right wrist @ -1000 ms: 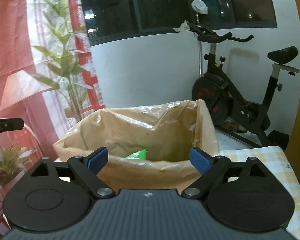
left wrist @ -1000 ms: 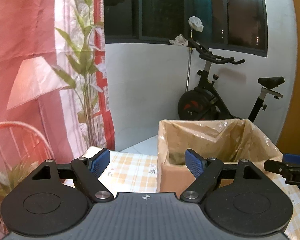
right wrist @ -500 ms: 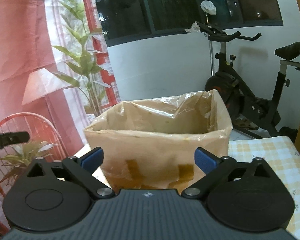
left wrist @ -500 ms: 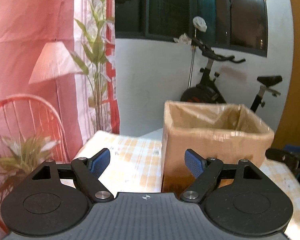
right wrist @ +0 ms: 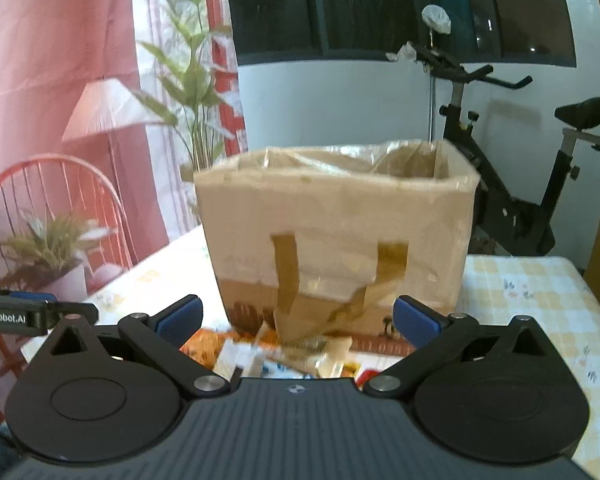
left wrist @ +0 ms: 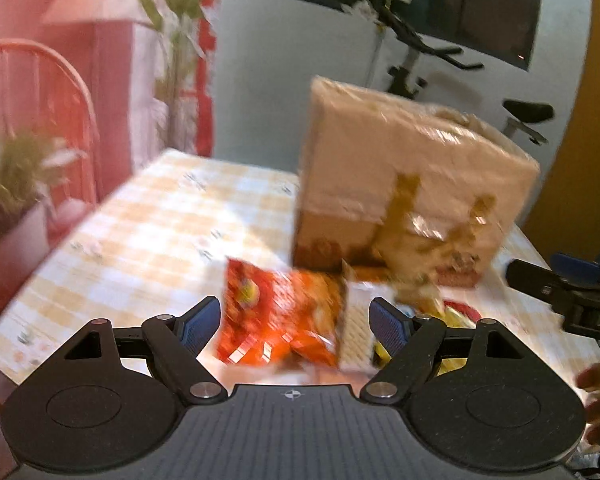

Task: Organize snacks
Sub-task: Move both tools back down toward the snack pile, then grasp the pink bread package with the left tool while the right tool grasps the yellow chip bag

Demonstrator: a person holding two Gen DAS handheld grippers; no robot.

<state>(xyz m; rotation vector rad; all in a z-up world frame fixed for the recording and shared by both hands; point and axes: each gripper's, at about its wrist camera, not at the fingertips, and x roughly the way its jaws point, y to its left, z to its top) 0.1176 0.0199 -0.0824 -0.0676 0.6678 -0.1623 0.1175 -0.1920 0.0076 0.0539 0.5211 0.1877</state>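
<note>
Both tools hang over the checked tablecloth (left wrist: 148,224) with nothing in them; the left gripper (left wrist: 296,320) has its blue pads spread wide, and a red-orange snack packet (left wrist: 276,316) lies flat on the cloth in the gap between them, not yet touched so far as the blurred left wrist view allows; the right gripper (right wrist: 298,318) is spread just as wide and grips nothing, and it faces the taped front of the cardboard box (right wrist: 336,236), which stands on the table with a clear plastic liner (right wrist: 340,160) folded over its open rim; more packets lie heaped just in front of the box, among them a pale one (left wrist: 356,320) beside the red-orange packet and something yellow (left wrist: 452,316) further right, too smeared to name; the step in hand looks like reaching for the next snack to go into the box; the next move would call for lowering the left tool until its pads bracket the packet's edges, closing gently on the thin crinkly film, then lifting high enough to clear the box's tall rim before letting go inside.
</note>
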